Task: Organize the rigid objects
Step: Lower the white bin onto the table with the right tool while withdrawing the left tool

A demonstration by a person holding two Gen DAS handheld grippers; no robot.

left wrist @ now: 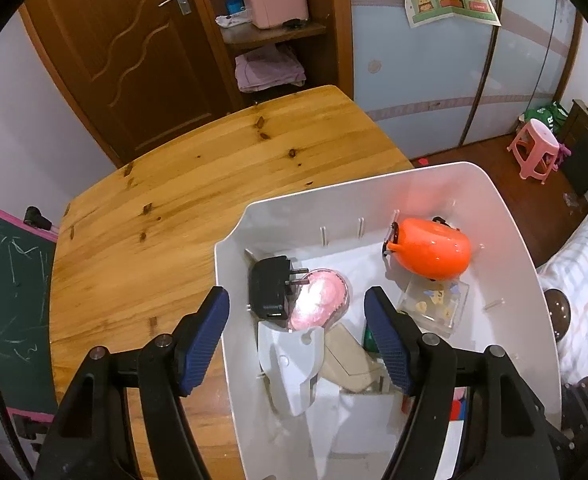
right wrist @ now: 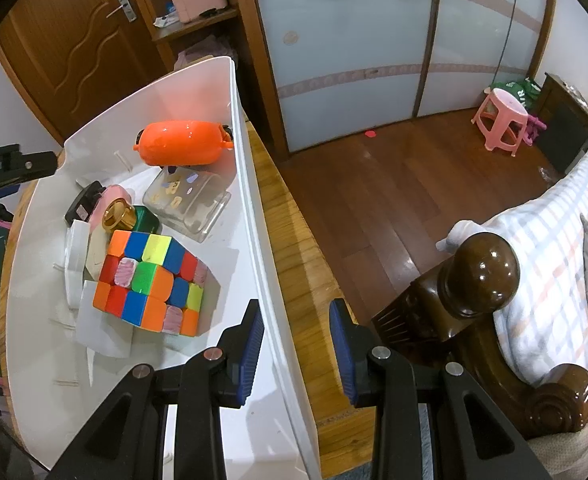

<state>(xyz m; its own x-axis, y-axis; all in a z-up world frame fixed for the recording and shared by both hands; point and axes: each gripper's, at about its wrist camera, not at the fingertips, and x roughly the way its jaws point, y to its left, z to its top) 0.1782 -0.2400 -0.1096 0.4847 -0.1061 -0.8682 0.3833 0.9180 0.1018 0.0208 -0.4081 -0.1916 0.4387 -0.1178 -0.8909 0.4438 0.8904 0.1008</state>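
Observation:
A white bin (left wrist: 505, 240) stands on the wooden table (left wrist: 154, 208). It holds an orange toy (left wrist: 433, 252), a black plug adapter (left wrist: 270, 292), a pink round disc (left wrist: 319, 300), a clear box (left wrist: 433, 304) and a white plastic piece (left wrist: 294, 364). My left gripper (left wrist: 297, 294) is open above the bin's left wall (left wrist: 230, 360), nothing between its pads. In the right wrist view a colourful puzzle cube (right wrist: 150, 284), the orange toy (right wrist: 184, 142), the clear box (right wrist: 188, 204) and a gold-capped green bottle (right wrist: 122, 214) lie inside. My right gripper (right wrist: 295, 316) straddles the bin's right wall (right wrist: 278, 344); the outer pad stands clear of it.
The table's bare part lies left of the bin. A dark wooden bedpost (right wrist: 481, 276) and a checked bedcover (right wrist: 553, 240) are close on the right. A pink stool (right wrist: 501, 120) stands on the floor, a green chalkboard (left wrist: 6, 300) at the left.

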